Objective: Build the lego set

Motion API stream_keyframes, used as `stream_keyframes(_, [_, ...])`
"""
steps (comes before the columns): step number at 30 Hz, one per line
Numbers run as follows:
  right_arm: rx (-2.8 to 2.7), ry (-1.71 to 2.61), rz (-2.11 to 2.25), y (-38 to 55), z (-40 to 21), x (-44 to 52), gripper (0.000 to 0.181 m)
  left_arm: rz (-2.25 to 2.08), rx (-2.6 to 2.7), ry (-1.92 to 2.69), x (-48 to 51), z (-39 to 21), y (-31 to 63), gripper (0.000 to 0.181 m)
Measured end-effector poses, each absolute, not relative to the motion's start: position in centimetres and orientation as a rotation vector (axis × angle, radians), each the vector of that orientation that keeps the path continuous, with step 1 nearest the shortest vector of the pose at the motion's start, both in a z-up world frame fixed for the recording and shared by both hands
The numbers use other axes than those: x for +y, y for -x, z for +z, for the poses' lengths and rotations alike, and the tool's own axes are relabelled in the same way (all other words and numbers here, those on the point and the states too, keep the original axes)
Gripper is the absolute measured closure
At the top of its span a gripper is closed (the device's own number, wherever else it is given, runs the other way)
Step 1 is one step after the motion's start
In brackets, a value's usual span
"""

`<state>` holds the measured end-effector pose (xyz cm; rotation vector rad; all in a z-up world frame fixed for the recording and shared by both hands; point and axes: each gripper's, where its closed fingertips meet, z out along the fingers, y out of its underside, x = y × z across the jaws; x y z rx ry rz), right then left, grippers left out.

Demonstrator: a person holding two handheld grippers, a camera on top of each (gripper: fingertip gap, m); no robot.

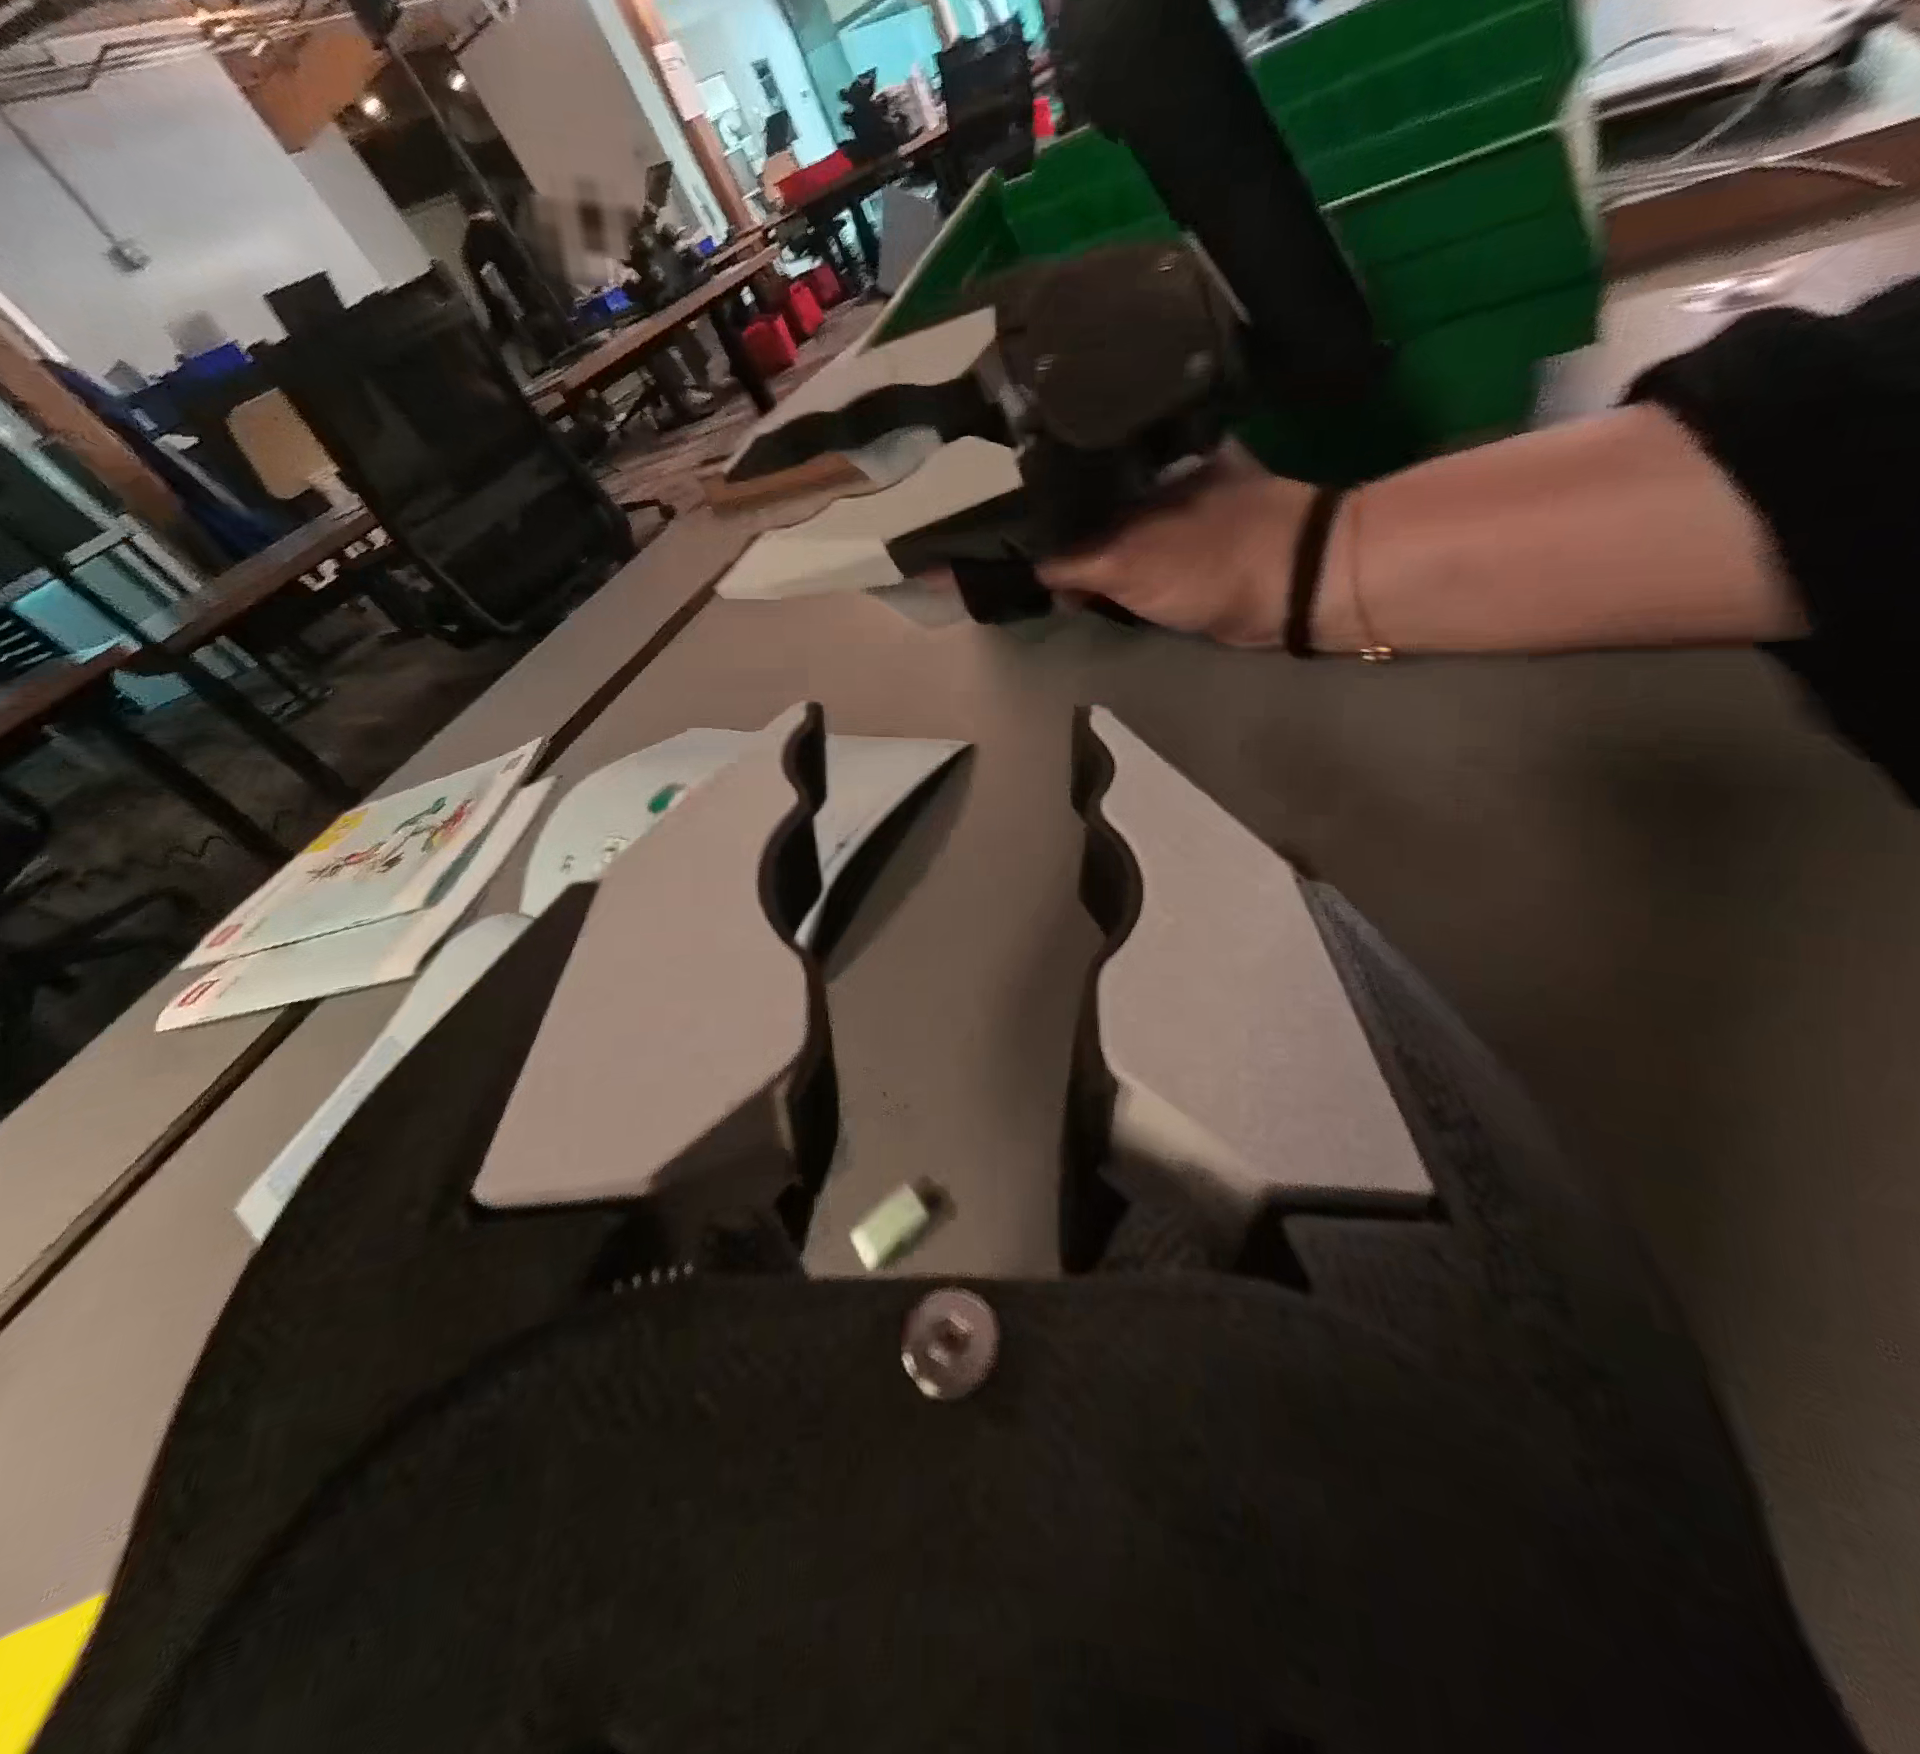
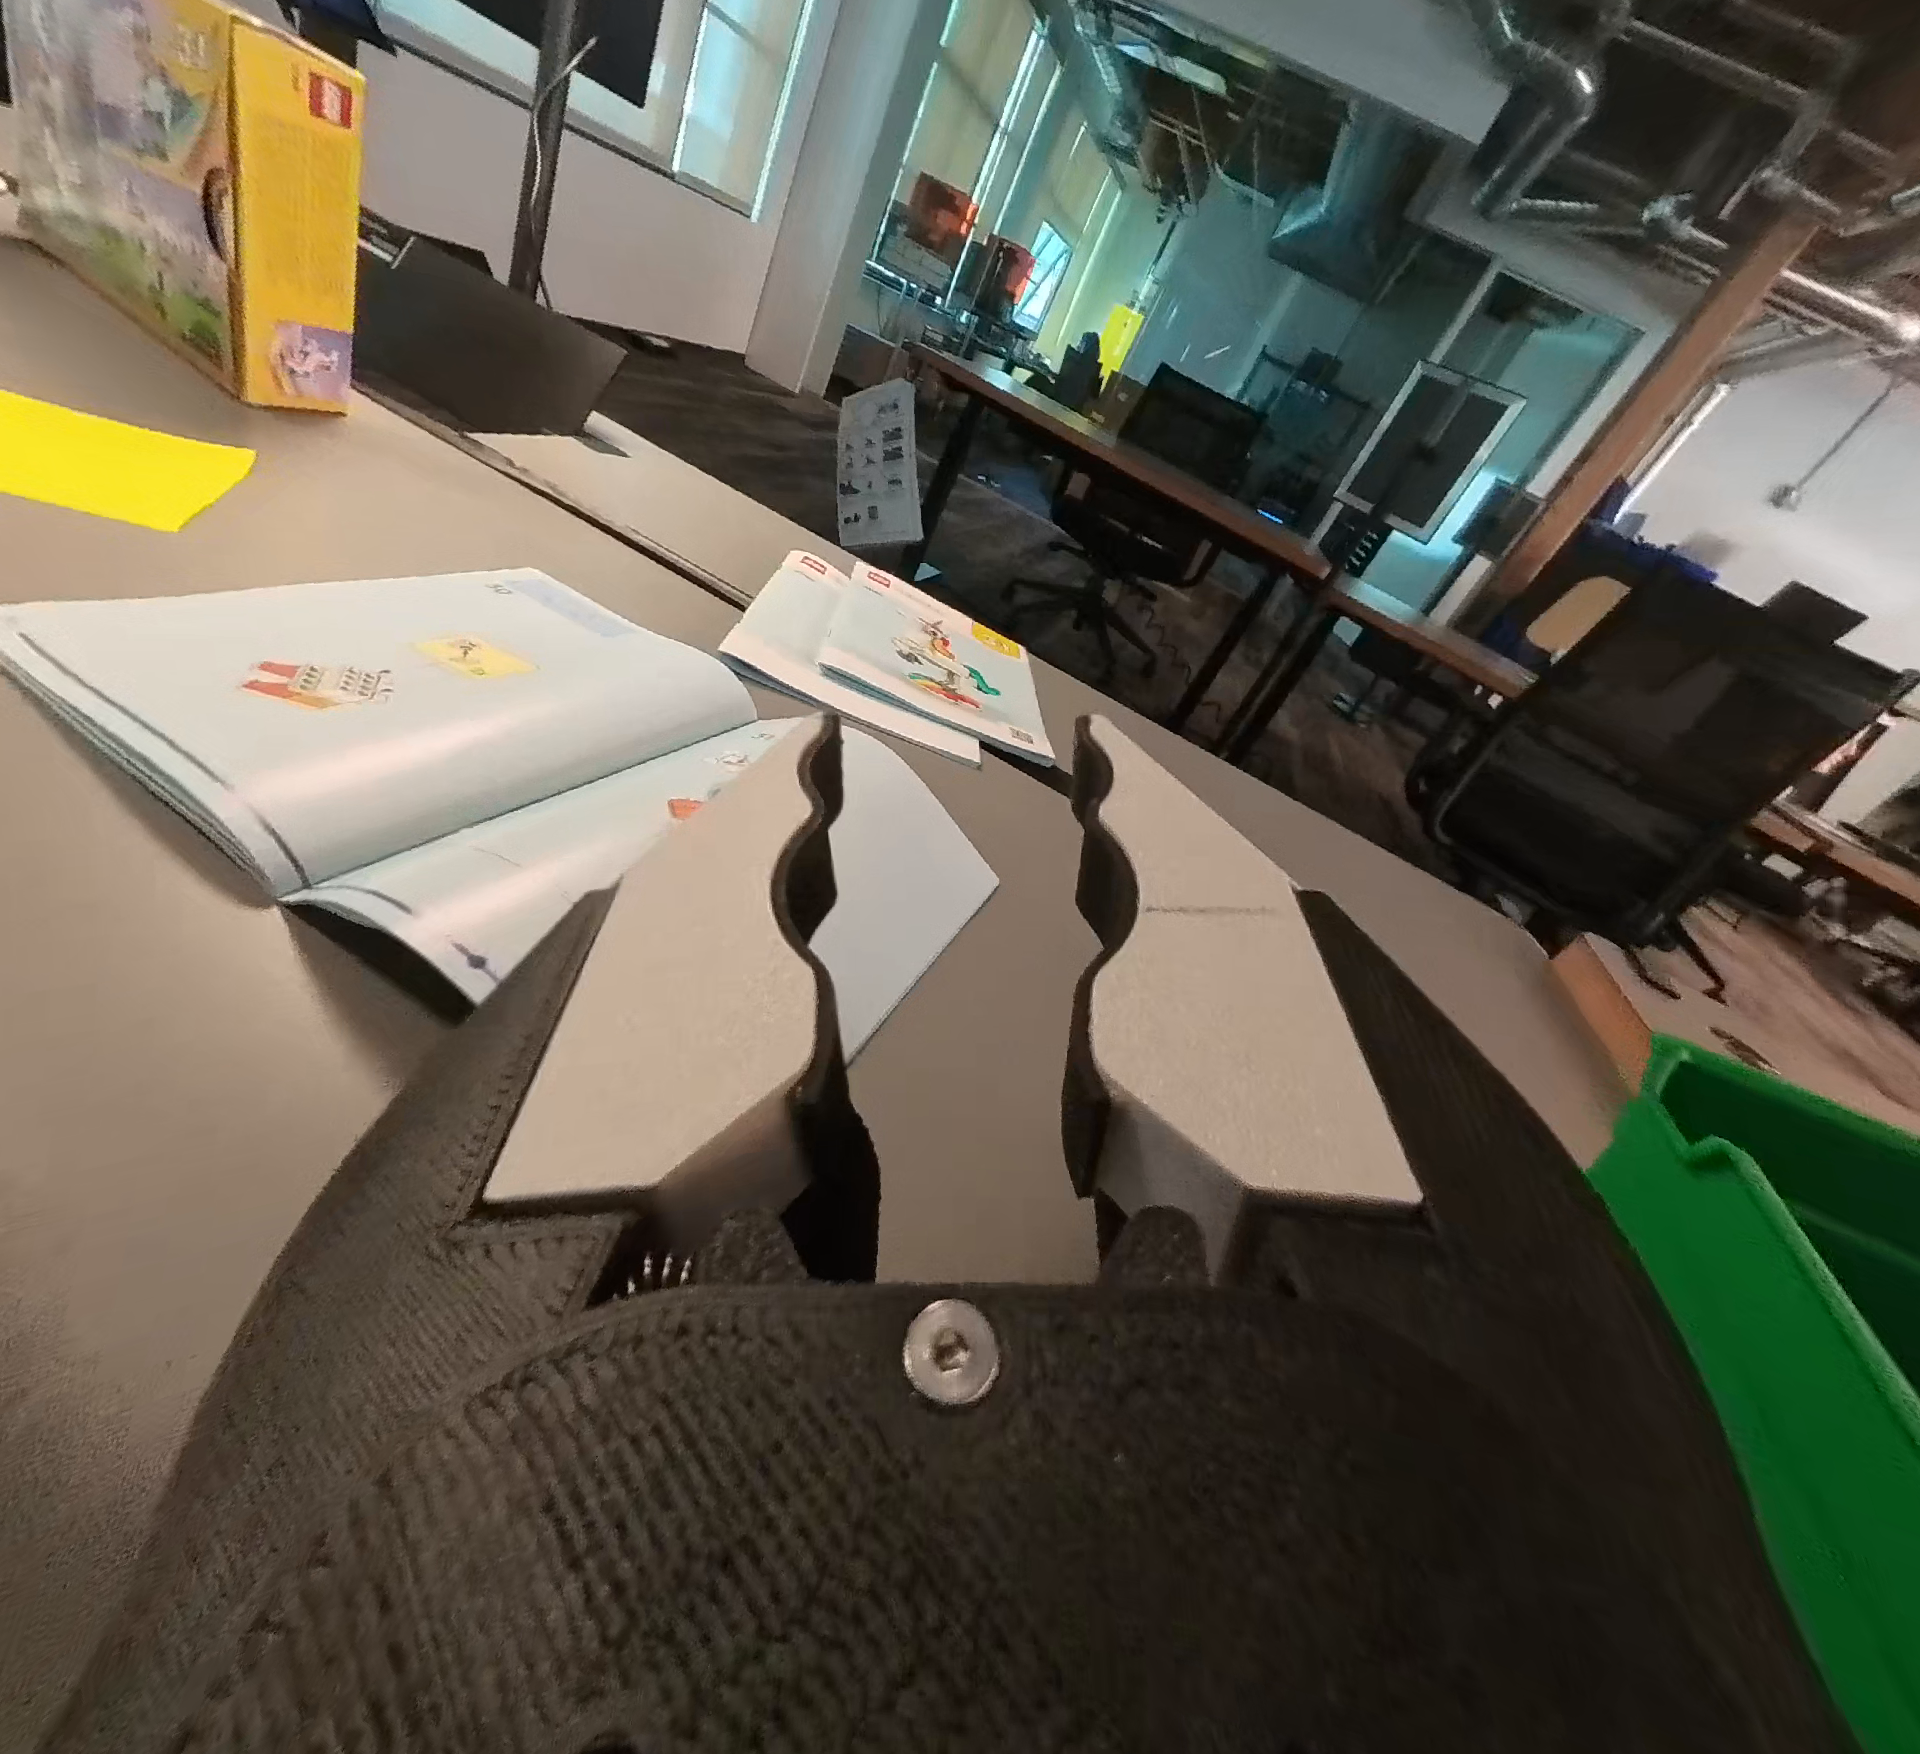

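My left gripper (image 1: 951,738) is open and empty, low over the grey table (image 1: 1351,873). A small pale green Lego piece (image 1: 899,1221) lies on the table between its fingers, near their base. My right gripper (image 2: 954,738) is open and empty; in the left wrist view it (image 1: 743,520) is held by a hand farther back, near the table's far edge. An open instruction booklet (image 2: 416,748) lies on the table (image 2: 156,1081) left of the right gripper, its near page under the left finger (image 2: 675,977). The yellow Lego box (image 2: 187,177) stands at the far left.
Two closed booklets (image 2: 904,655) lie near the table's far edge and also show in the left wrist view (image 1: 364,873). A yellow sheet (image 2: 104,468) lies by the box. Stacked green bins (image 1: 1455,198) stand behind the right gripper; one bin (image 2: 1787,1289) is at its right.
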<state>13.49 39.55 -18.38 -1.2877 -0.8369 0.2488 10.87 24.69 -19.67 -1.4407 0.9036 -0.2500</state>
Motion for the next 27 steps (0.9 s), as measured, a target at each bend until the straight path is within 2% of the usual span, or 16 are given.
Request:
stream_keyframes(10, [-0.896,1.267,0.305,-12.4,-18.6,39.9,0.142,-0.100,0.901,1.476,31.7,-20.2,-9.8,0.136])
stream_keyframes(14, [-0.905,1.254,0.307,-12.3,-18.6,39.8,0.144,-0.393,1.197,1.614,31.0,-22.7,-11.2,0.121])
stream_keyframes(17, [-0.873,1.263,0.323,-12.7,-18.4,40.0,0.145,-0.374,1.293,1.703,32.3,-24.5,-10.2,0.118])
stream_keyframes(23, [-0.826,1.278,0.359,-13.2,-18.1,40.5,0.146,-0.158,1.437,1.698,34.1,-26.6,-9.5,0.133])
stream_keyframes(25, [-0.827,1.283,0.361,-13.2,-18.2,40.5,0.146,-0.157,1.470,1.682,34.1,-27.1,-9.9,0.146])
stream_keyframes(27, [-0.828,1.281,0.360,-13.1,-18.1,40.5,0.147,-0.139,1.513,1.649,33.9,-27.3,-10.2,0.169])
